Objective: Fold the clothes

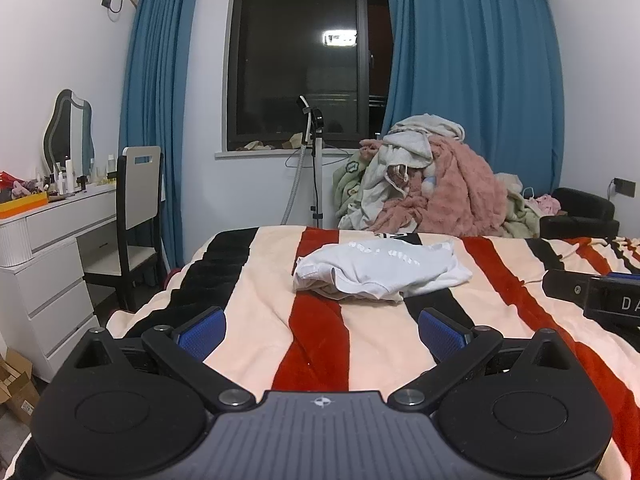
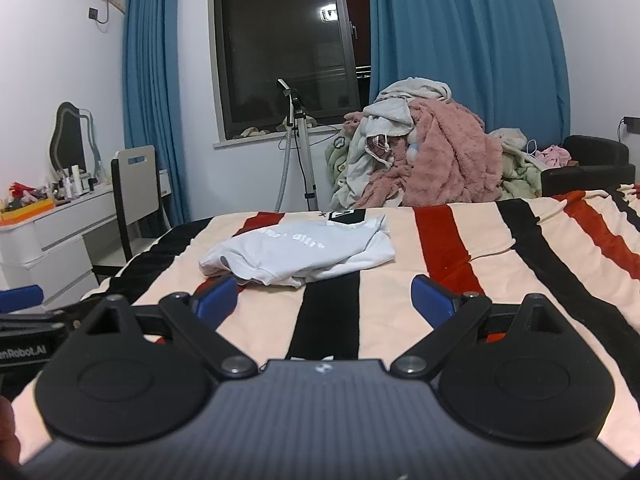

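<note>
A white T-shirt lies bunched and loosely folded on the striped blanket. It also shows in the right wrist view. My left gripper is open and empty, hovering over the blanket just short of the shirt. My right gripper is open and empty, with its left blue pad close to the shirt's near edge. The right gripper's body shows at the right edge of the left wrist view.
A heap of pink, grey and green clothes is piled beyond the bed's far edge. A white dressing table with a chair stands at the left. A garment steamer pole stands under the window. A black armchair is at the far right.
</note>
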